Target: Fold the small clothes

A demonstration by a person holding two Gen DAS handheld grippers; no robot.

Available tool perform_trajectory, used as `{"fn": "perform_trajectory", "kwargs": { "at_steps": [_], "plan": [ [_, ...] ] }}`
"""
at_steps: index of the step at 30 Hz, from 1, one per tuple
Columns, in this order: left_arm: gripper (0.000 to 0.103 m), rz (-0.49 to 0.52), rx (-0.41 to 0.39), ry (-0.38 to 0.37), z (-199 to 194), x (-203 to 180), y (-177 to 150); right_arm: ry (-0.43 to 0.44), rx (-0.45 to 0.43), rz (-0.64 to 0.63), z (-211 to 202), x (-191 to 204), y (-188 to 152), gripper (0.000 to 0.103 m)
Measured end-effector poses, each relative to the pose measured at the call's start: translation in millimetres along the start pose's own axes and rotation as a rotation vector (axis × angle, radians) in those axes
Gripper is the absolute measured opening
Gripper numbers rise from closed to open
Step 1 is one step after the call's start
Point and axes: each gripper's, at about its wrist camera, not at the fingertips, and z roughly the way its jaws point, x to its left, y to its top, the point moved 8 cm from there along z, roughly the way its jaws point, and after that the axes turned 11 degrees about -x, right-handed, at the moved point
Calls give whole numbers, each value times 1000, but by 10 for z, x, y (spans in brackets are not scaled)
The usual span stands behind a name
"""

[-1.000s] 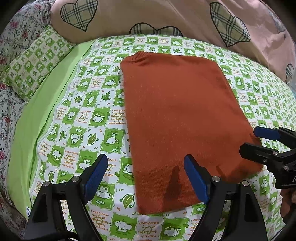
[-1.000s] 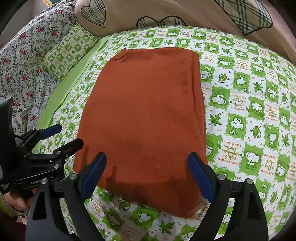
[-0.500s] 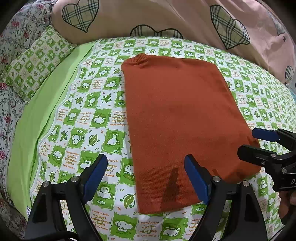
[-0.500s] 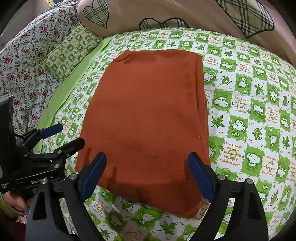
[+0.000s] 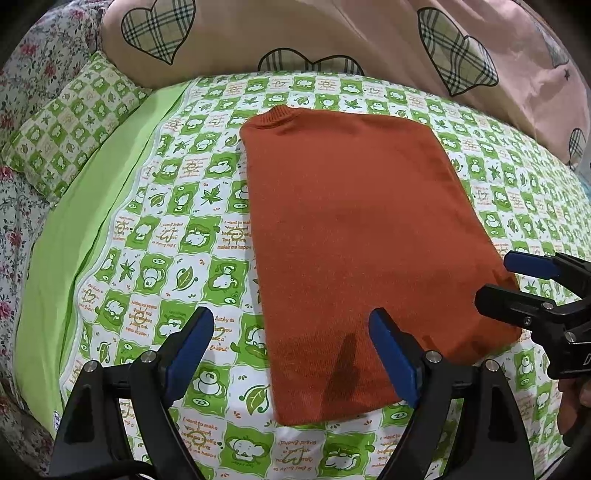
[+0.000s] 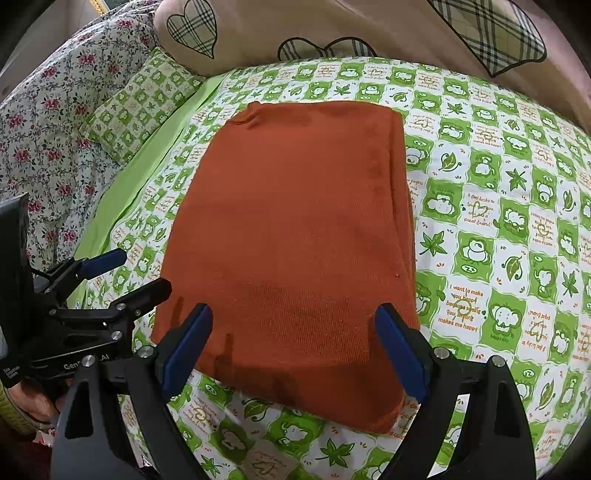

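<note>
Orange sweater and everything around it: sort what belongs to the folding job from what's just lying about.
Job:
orange sweater, lying flat
left gripper, open
right gripper, open

Lying about:
green patterned sheet
small green pillow
heart-print quilt
floral bedding

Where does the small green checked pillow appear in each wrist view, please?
Left wrist: the green checked pillow lies at upper left, left of the orange sweater.
Right wrist: the pillow sits upper left, nearer the middle.
Shared landmark: the sweater's collar points towards it.
</note>
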Motion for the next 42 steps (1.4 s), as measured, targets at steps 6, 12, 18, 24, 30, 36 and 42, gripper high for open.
{"fn": "perform_trajectory", "kwargs": {
  "at_steps": [6, 12, 18, 24, 30, 36, 42],
  "plan": [
    [87, 2, 2, 2, 5, 14, -1, 2, -1, 0, 0, 7, 3, 90],
    [87, 3, 1, 2, 8, 19, 5, 3, -5, -1, -8, 16, 17, 90],
    [87, 2, 1, 3, 5, 20, 7, 4, -10, 2, -21, 17, 25, 90],
    [87, 4, 3, 2, 5, 17, 6, 3, -11, 2, -22, 21, 24, 90],
    [87, 7, 4, -1, 13, 12, 17, 3, -12, 4, -25, 14, 25, 90],
    [87, 10, 6, -3, 26, 2, 22, 3, -13, 5, -31, 7, 27, 90],
    [87, 7, 6, -4, 27, 2, 24, 2, -15, 8, -30, 6, 33, 90]
  ]
}}
